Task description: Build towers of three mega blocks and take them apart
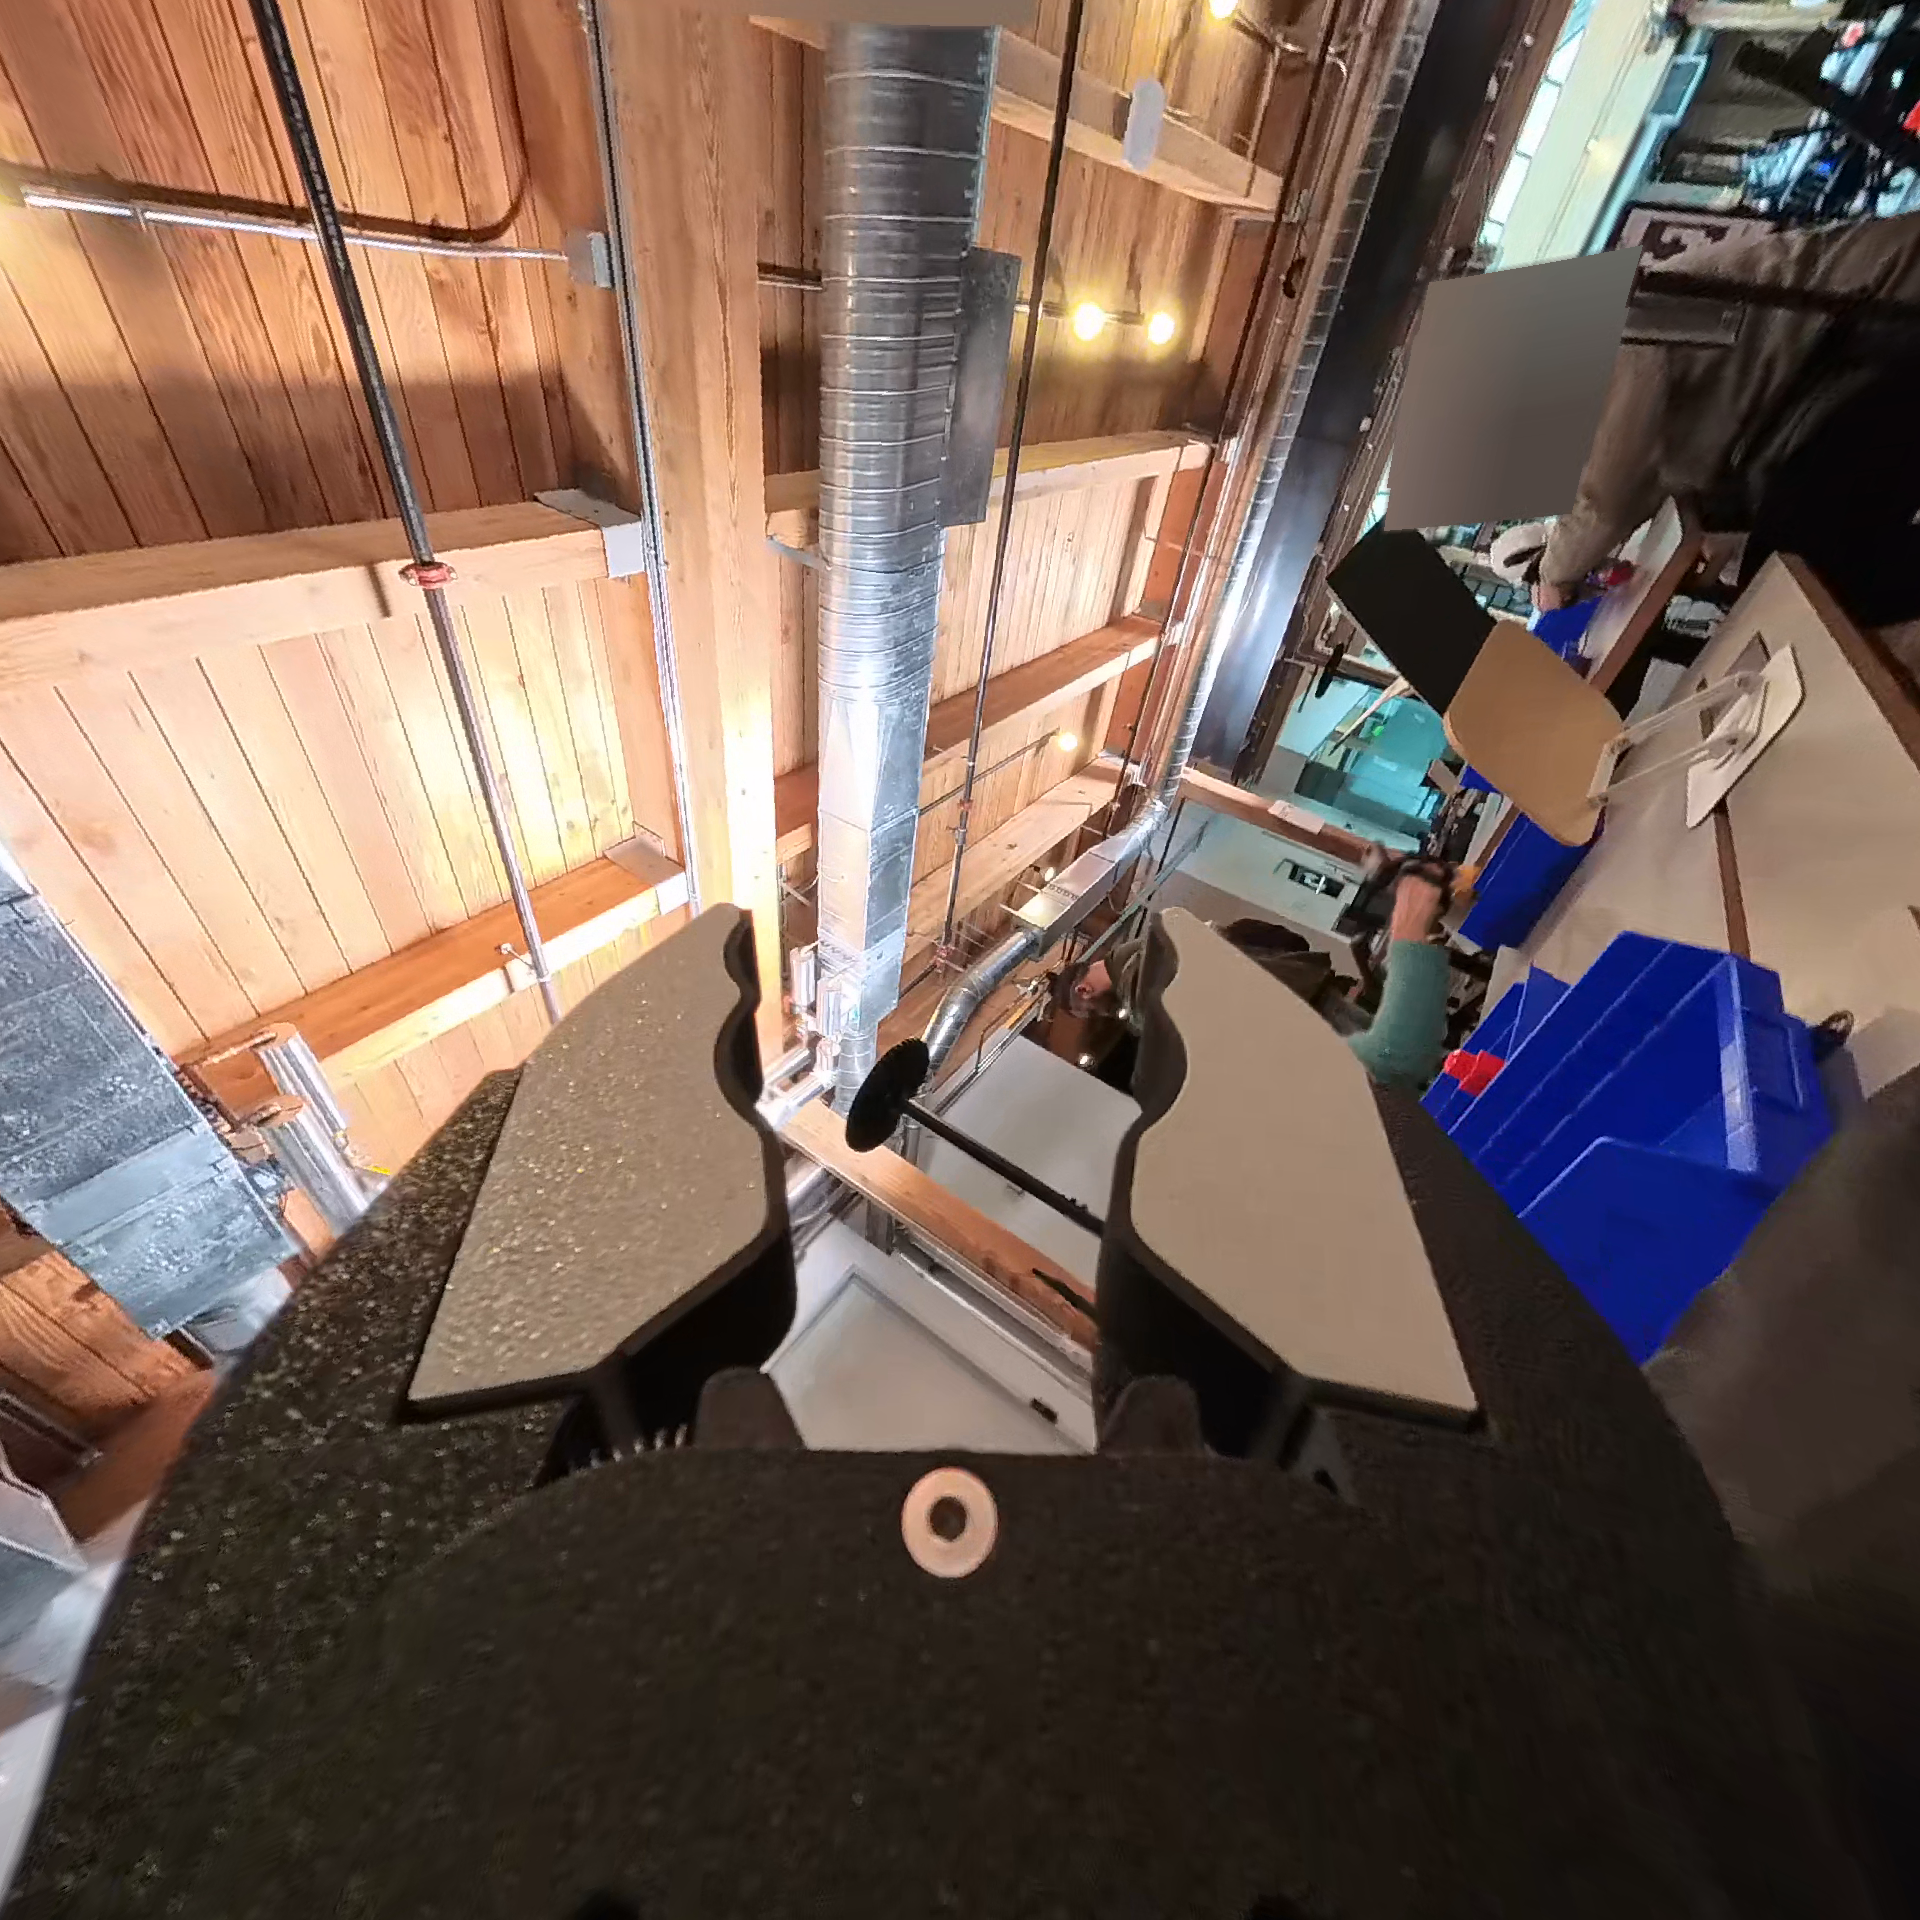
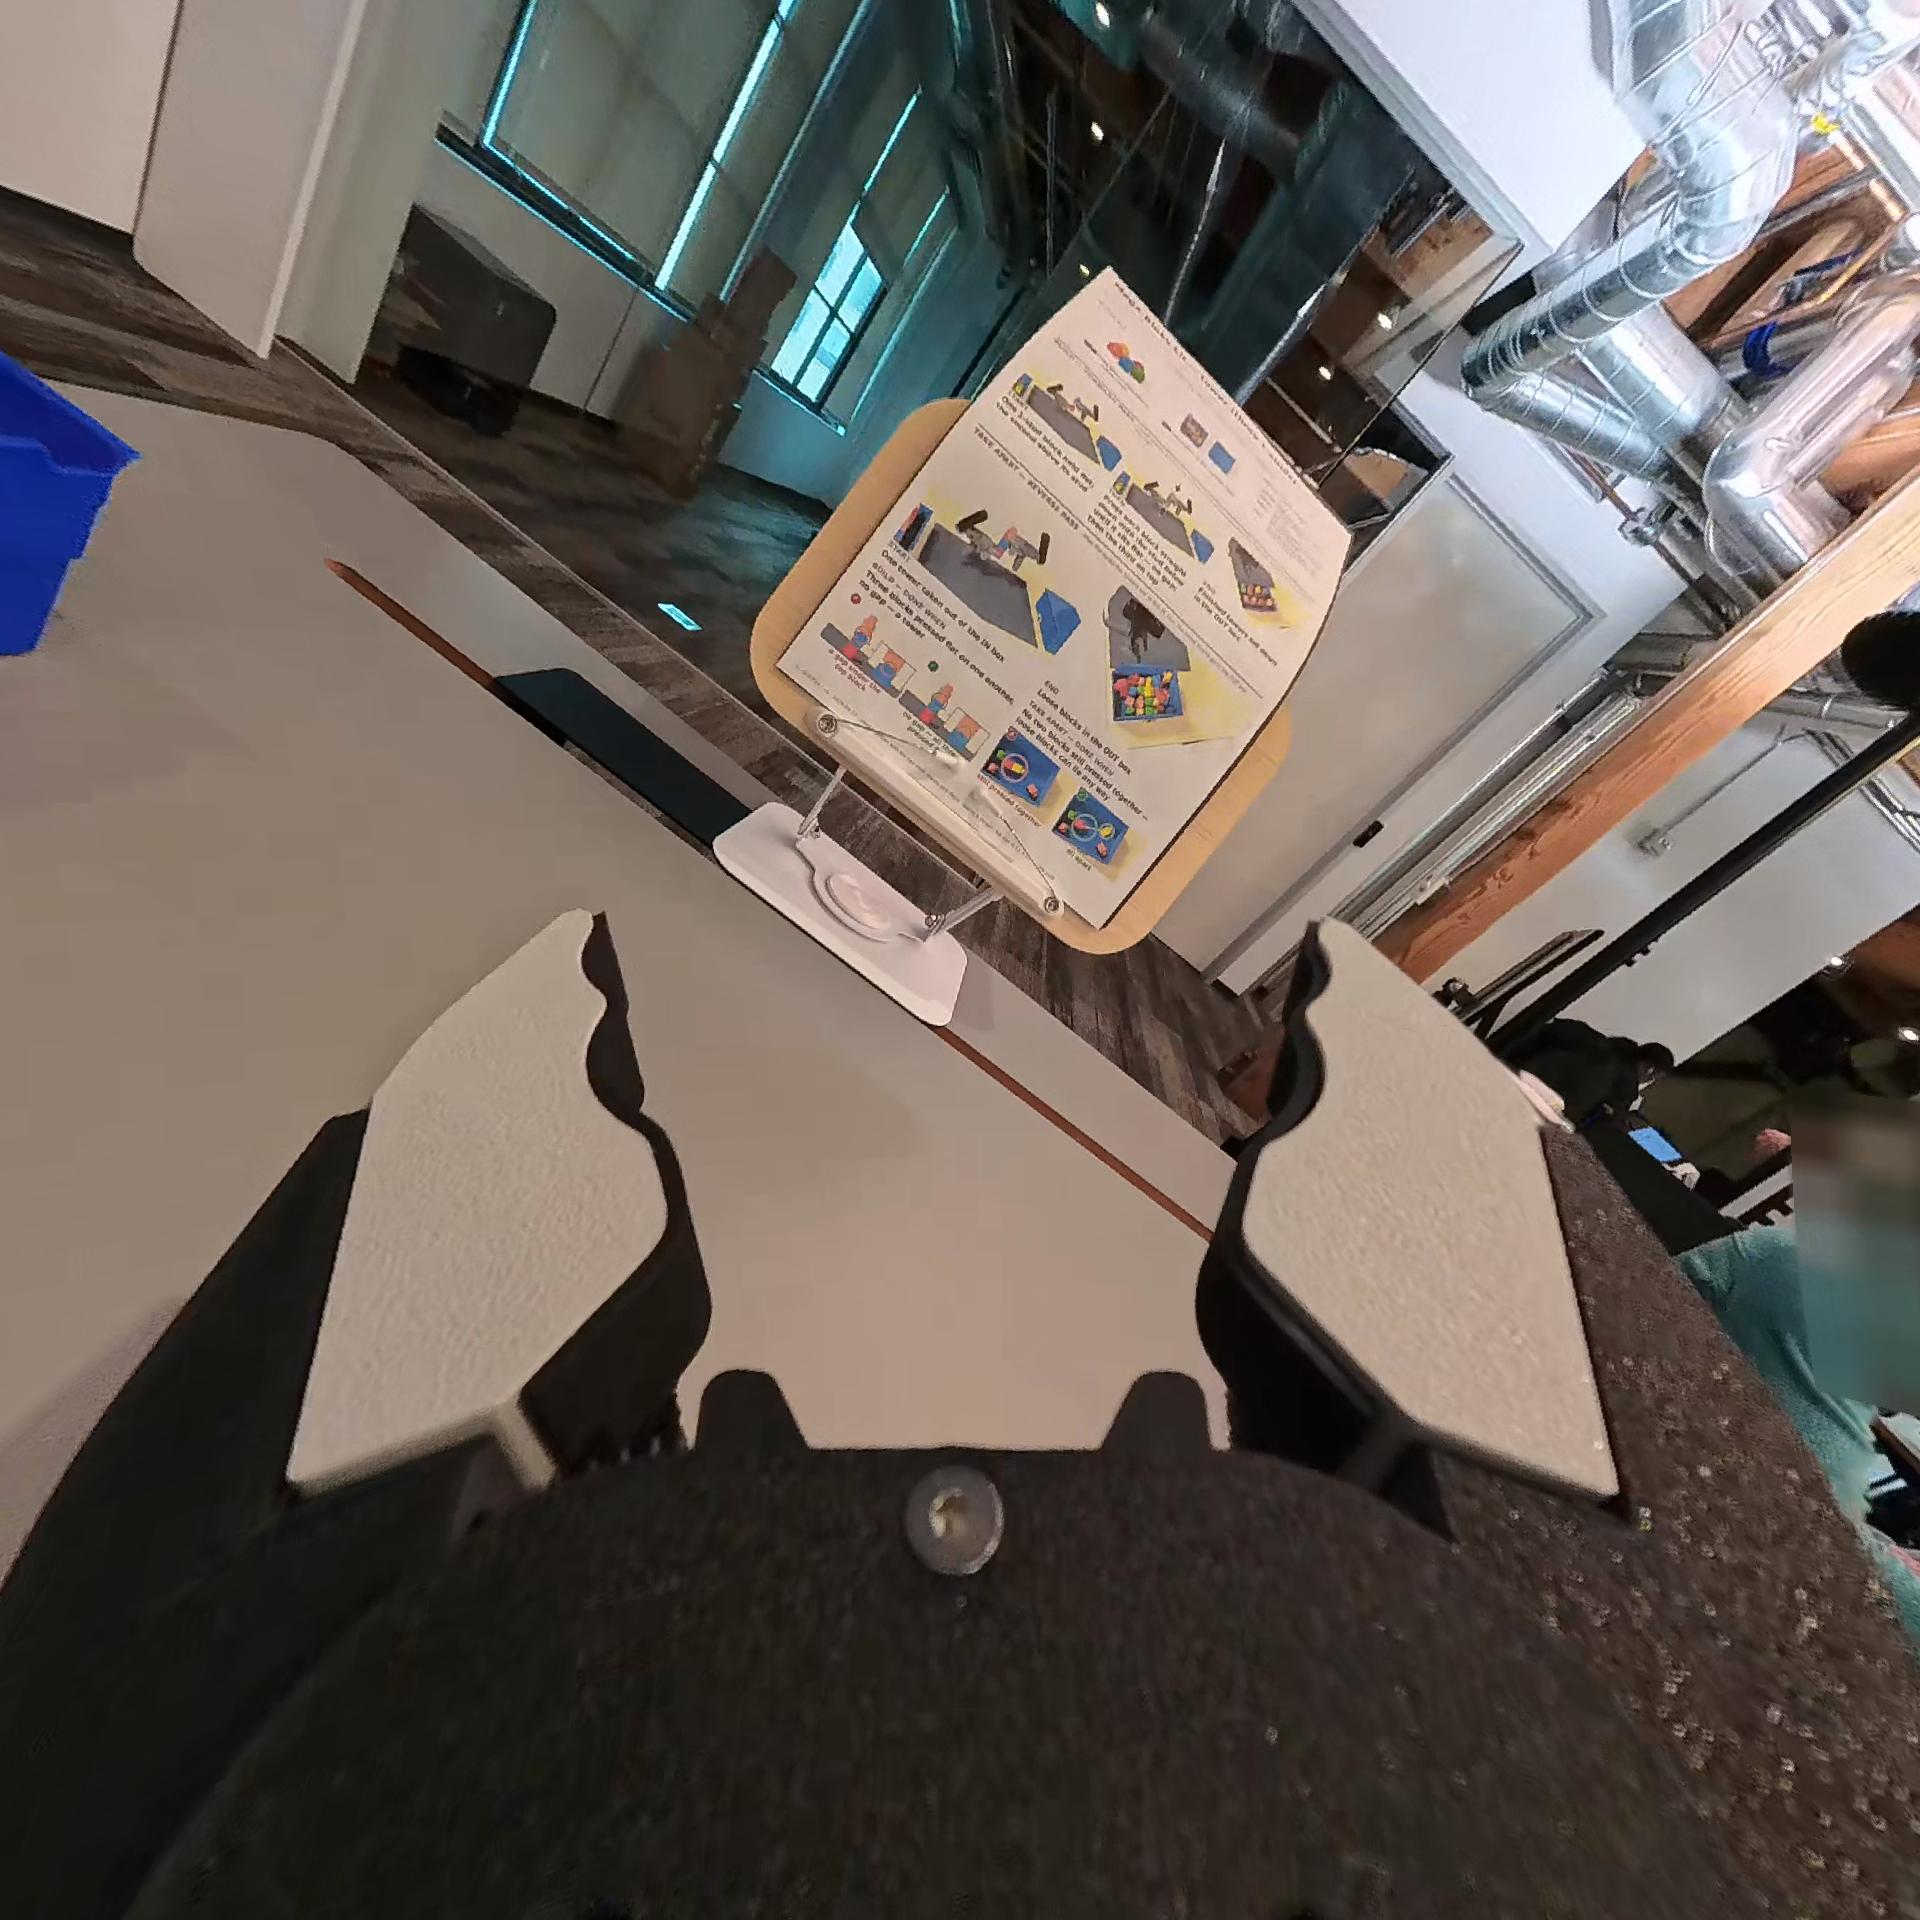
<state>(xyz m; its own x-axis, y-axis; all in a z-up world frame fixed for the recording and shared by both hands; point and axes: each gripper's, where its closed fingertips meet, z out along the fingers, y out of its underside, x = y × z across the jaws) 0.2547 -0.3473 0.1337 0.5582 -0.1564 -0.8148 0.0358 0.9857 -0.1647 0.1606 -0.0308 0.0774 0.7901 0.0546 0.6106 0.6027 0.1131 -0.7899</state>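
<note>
My left gripper (image 1: 951, 925) is open and empty, tilted up toward the wooden ceiling. Blue bins (image 1: 1621, 1132) stand on the grey table (image 1: 1787, 862) at the right of the left wrist view, with a small red block (image 1: 1470, 1070) showing at a bin's edge. My right gripper (image 2: 961, 935) is open and empty, held low over the grey table (image 2: 260, 831) and rolled sideways. No other blocks show in either view.
An instruction sheet on a wooden board (image 2: 1049, 623) stands on a white base (image 2: 852, 914) at the table's far edge; its back shows in the left wrist view (image 1: 1527, 727). A blue bin corner (image 2: 47, 520) is at far left. People (image 1: 1403, 997) work at the neighbouring tables.
</note>
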